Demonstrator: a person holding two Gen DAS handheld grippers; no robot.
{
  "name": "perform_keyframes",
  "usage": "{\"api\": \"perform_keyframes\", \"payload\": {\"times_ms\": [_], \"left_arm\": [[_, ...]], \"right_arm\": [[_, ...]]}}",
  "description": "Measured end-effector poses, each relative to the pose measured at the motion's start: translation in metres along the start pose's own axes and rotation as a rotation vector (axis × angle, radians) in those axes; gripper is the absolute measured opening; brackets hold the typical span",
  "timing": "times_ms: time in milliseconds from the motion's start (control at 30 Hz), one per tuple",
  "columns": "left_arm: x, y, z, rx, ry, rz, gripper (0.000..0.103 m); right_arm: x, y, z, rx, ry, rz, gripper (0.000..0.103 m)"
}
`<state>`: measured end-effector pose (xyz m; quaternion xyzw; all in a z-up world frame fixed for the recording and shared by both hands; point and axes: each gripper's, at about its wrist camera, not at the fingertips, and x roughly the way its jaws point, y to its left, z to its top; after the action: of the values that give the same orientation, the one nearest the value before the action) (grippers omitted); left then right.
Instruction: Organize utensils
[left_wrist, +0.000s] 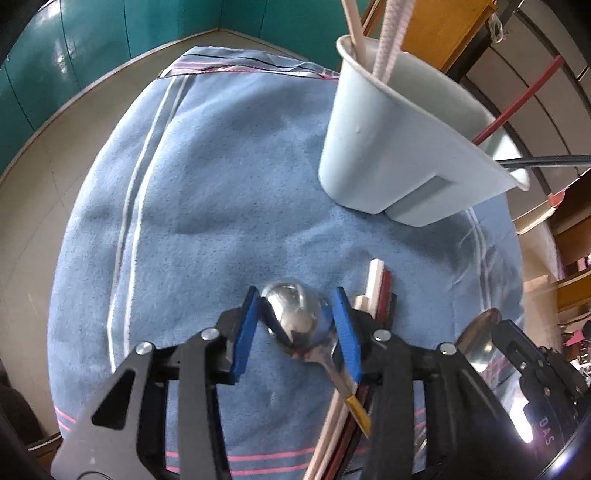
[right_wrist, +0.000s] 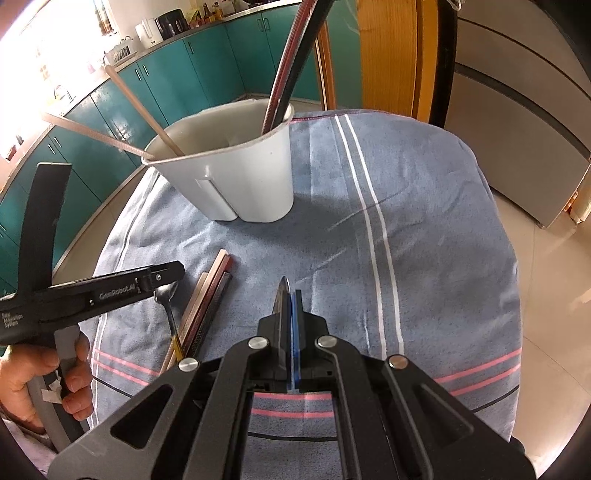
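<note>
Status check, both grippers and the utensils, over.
Left gripper open, straddling spoon on towel. Right gripper shut on second spoon. Chopsticks loose beside; holder unobstructed.

Teal cabinets (right_wrist: 207, 66) (kettle (right_wrist: 148, 32) above)

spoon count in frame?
2. One spoon lies on the blue towel between the open left gripper's fingers; the other spoon is clamped edge-on in the shut right gripper. The holder may hide more.
</note>
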<state>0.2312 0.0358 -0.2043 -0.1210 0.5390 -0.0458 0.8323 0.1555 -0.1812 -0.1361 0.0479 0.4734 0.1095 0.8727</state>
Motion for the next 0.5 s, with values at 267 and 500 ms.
{"api": "perform_keyframes", "payload": {"times_ms": [267,500], "left_arm": [[-0.04,-0.013,-0.002,0.08,-0.108,-0.033,0.008],[-0.044,-0.006,-0.008,0.06,-0.078,-0.065,0.014]], "right_arm": [[-0.013,-0.002,0.003,0.013,-0.035,0.005,0.001],[-0.015,-0.005,0.002,0.023,-0.035,0.0,0.001]]}}
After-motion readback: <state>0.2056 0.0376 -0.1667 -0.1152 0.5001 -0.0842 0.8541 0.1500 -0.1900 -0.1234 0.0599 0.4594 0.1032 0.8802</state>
